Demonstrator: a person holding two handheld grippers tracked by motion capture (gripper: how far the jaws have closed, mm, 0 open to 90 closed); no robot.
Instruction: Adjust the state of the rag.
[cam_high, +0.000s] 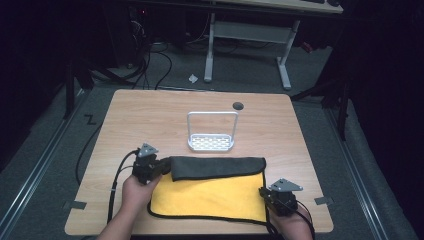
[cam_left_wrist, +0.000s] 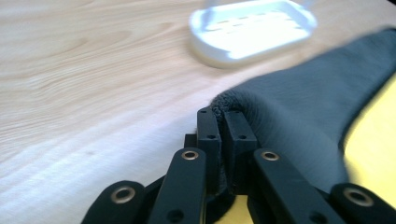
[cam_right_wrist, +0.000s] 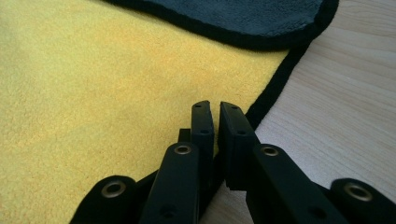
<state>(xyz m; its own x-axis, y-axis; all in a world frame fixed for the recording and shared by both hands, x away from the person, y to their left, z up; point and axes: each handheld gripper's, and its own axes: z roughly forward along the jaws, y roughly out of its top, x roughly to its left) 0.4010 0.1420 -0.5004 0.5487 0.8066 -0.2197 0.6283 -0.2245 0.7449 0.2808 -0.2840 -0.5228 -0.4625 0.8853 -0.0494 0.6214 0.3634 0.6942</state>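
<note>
Gripping the cloth (cam_high: 210, 187) at both lower corners of the frame
Left claw (cam_left_wrist: 223, 122) clamps its grey folded edge; right claw (cam_right_wrist: 215, 116) pinches the yellow corner on the worktop (cam_high: 150, 115)

White rack (cam_high: 211, 142) mid-table (cam_high: 150, 115); dark disc (cam_high: 238, 105) beyond; paper scrap (cam_high: 193, 78) on floor.
</note>
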